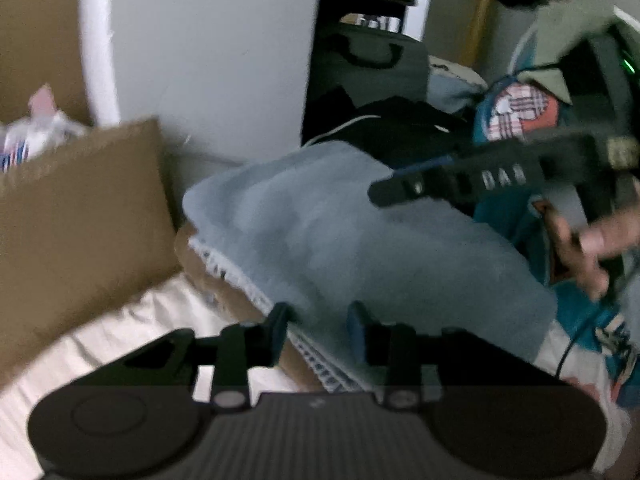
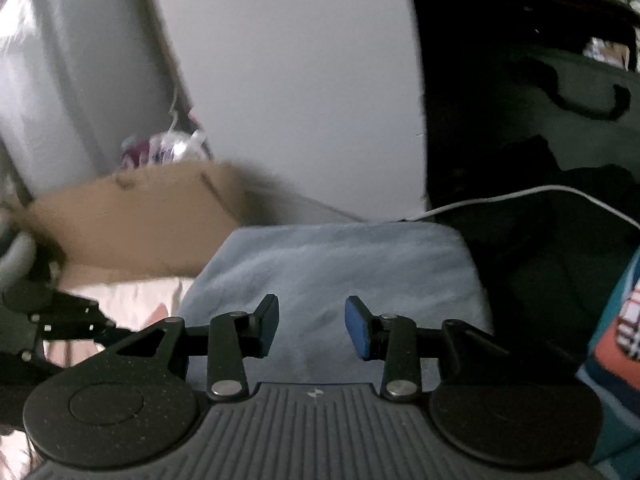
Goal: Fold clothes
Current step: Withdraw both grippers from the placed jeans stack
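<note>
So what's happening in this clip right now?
A person with a gripper in each hand is folding laundry on a bed. A light blue towel lies folded in front of a cardboard box. The left gripper and the right gripper both hang open above the towel, holding nothing. A teal printed garment waits to the right.

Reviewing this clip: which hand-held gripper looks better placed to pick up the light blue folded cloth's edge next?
Probably left. The left hand-held gripper is open at the light blue cloth's near edge with the white trim. The right hand-held gripper, also open, hangs over its middle.
</note>
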### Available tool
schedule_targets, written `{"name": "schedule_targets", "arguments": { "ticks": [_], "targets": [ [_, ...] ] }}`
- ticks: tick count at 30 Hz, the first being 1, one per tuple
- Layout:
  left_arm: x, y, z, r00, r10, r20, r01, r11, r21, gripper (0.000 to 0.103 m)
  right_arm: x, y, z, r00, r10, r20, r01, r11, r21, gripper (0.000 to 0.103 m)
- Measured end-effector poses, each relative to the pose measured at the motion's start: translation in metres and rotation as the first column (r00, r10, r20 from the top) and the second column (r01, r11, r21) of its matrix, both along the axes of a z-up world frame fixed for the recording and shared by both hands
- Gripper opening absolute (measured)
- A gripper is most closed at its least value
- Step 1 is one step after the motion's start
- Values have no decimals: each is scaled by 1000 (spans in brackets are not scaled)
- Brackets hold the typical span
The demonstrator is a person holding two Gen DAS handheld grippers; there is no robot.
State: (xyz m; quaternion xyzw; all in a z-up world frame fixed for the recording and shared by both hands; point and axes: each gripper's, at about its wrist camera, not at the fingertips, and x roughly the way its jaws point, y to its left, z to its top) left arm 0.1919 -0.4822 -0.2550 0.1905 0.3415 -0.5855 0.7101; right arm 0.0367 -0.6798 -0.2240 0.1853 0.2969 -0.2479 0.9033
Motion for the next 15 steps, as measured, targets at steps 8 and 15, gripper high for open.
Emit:
{"name": "schedule_targets", "arguments": {
  "ticks": [8, 15],
  "targets": [
    [13, 24, 8, 1000, -5, -27, 4, 999, -44, 39, 30, 38, -16, 998, 38, -57, -39, 999, -6, 47],
    [25, 59, 11, 1000, 20, -9, -20, 997, -70, 39, 38, 53, -26, 997, 3, -76, -7, 998, -57, 47]
  ]
}}
